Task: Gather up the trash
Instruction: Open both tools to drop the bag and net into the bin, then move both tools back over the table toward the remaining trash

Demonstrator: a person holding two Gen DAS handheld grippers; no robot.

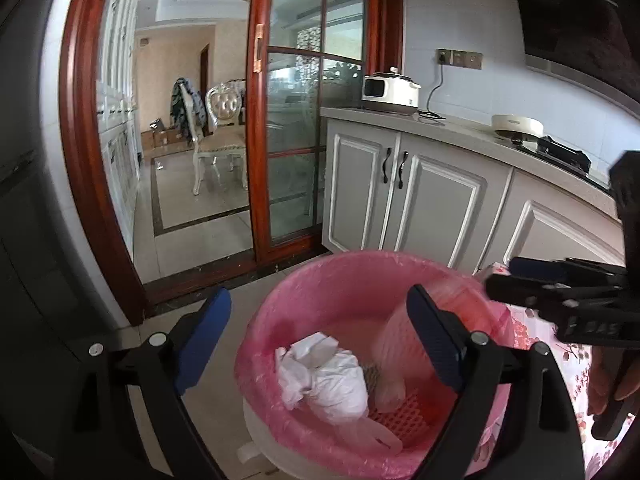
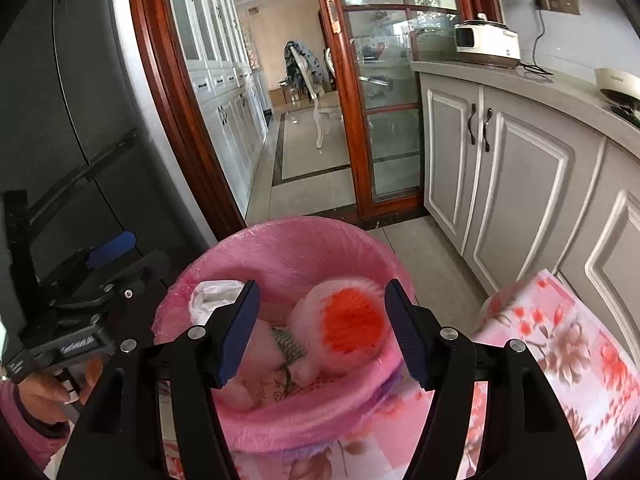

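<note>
Your left tool [image 1: 320, 340] stands wide open over the bin [image 1: 304, 280], nothing between its pads. Your right tool [image 2: 322, 332] is partly open and empty too, above the same bin. In the left view, white paper [image 1: 328, 376] lies at 6 o'clock inside; in the right, a red-centred foam net [image 2: 344, 324] sits at centre.

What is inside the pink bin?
In the bin: crumpled white plastic, foam fruit netting with an orange patch, and a zigzag scrap. Anything underneath is covered.
</note>
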